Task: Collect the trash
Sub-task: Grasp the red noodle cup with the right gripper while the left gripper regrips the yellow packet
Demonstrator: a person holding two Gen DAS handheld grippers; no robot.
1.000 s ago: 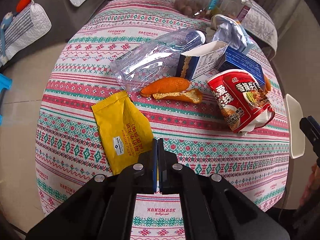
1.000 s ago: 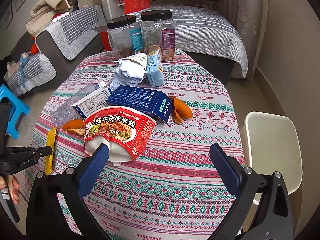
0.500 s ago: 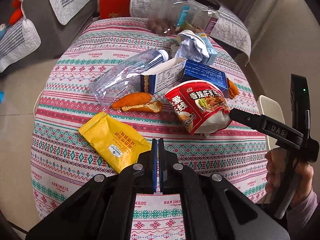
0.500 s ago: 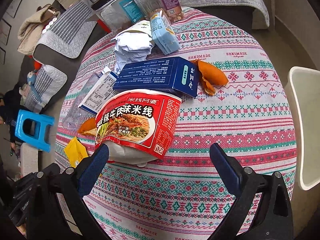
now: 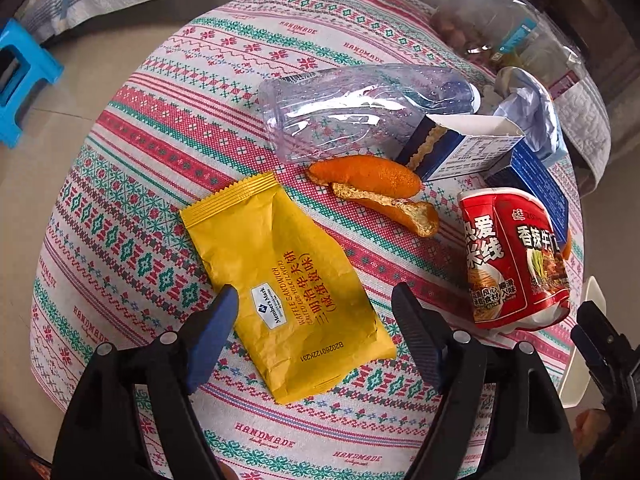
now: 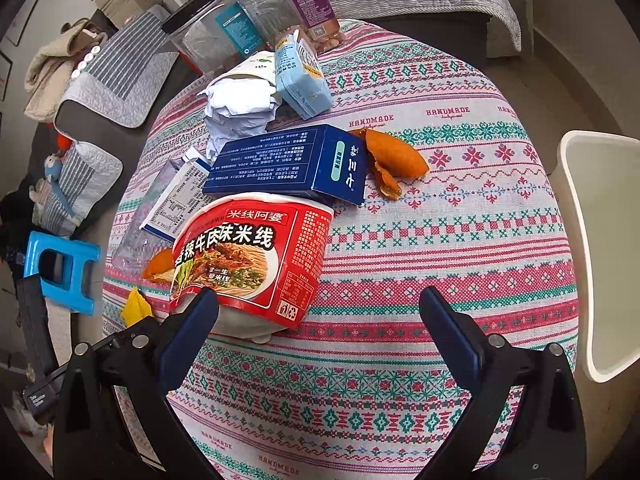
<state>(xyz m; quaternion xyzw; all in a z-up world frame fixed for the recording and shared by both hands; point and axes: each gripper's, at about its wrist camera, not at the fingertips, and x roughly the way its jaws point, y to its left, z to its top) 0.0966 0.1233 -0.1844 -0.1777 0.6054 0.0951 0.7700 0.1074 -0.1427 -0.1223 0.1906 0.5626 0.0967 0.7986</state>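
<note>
poised to grab: left gripper (image 5: 314,298) just spread wide over yellow packet (image 5: 280,276), right gripper (image 6: 320,300) gaping empty by noodle cup (image 6: 252,260); needed a descent and squeeze.

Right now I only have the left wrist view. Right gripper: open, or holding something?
Observer: The right gripper is open, with nothing between its fingers. The red noodle cup lies on its side just beyond the finger on the picture's left. I cannot tell whether they touch.
Operator: Any trash hidden from me behind that cup?
Observer: Yes. A second orange peel lies on the cloth at the far end of the dark blue box, right against the box's end.
</note>
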